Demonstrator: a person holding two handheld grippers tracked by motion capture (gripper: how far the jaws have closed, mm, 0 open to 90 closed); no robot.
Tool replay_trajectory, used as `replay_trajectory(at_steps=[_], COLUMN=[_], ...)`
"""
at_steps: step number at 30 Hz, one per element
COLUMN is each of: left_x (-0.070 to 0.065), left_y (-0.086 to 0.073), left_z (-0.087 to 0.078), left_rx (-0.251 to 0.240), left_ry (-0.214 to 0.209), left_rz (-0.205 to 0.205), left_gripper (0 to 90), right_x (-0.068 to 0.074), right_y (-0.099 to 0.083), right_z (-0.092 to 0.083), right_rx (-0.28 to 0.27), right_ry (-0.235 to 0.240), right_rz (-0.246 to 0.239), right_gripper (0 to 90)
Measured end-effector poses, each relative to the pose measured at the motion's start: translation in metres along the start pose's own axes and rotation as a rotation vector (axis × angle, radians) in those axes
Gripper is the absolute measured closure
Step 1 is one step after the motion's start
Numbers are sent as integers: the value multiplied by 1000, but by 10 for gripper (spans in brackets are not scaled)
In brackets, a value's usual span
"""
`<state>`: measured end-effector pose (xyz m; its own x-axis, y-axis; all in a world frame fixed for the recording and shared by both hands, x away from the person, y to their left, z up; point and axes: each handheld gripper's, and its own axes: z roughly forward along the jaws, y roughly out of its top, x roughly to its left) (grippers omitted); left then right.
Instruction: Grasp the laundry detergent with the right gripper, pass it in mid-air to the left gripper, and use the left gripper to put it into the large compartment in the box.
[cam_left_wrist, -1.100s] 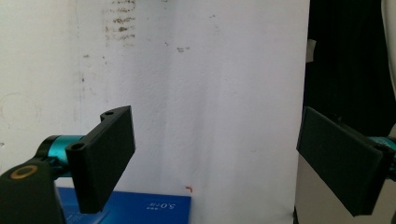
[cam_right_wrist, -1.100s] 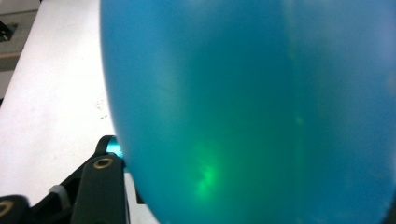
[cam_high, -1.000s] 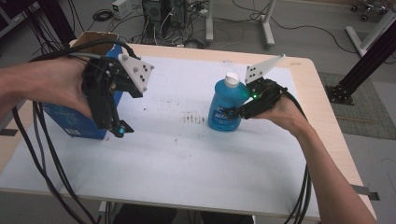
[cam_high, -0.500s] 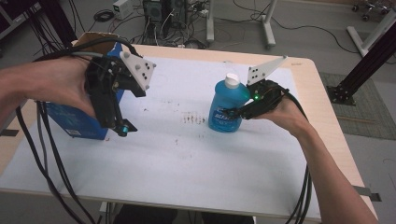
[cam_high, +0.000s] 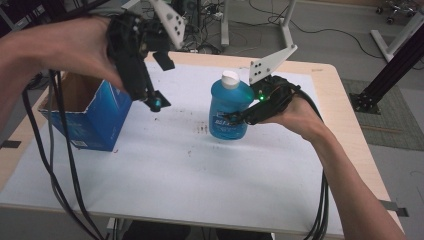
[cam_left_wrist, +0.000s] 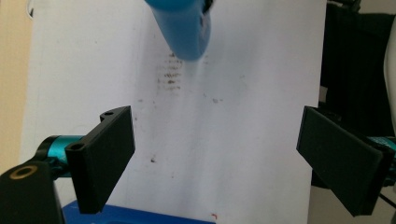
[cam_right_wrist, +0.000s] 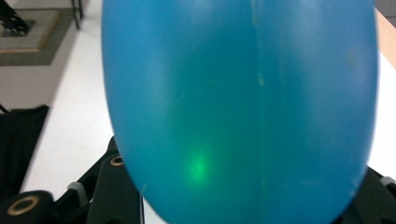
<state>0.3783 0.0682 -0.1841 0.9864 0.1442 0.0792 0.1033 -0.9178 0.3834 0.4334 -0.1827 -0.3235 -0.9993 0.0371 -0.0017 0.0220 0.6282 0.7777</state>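
Bottle (cam_high: 229, 107): translucent blue, white cap (cam_high: 230, 76). Box (cam_high: 95, 120) left of bottle: blue outside, brown inside. Table (cam_high: 165, 170): white sheet, brown specks, tan edge.

I stand at a pale wooden counter (cam_high: 345, 107) with a white sheet (cam_high: 200, 170) spread over most of it, smudged with small dark marks near the middle. Beyond the far edge, the grey floor (cam_high: 330, 45) carries loose black cables (cam_high: 320, 31) and white desk legs (cam_high: 286, 25). A black metal frame (cam_high: 395, 62) slants down at my right onto a grey-green mat (cam_high: 395, 120). The light is even and soft.
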Motion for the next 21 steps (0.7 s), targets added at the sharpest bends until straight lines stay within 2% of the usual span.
replay_trajectory(at_steps=[5,8,11,18,21], left_x=[8,11,11,10,9], left_y=[14,23,30,43,46], left_z=[-2,6,15,34,47], left_rx=[-8,9,35,53,66], left_ry=[-7,-22,-21,-44,-32], left_rz=[-14,-7,0,18,28], left_gripper=[115,115,115,115,115], right_x=[9,13,15,16,15], right_y=[17,26,29,30,28], right_z=[6,13,18,23,23], right_rx=[6,4,3,4,-1], right_ry=[16,52,62,67,69], right_rz=[-23,-29,-30,-30,-25], right_gripper=[470,470,469,467,467])
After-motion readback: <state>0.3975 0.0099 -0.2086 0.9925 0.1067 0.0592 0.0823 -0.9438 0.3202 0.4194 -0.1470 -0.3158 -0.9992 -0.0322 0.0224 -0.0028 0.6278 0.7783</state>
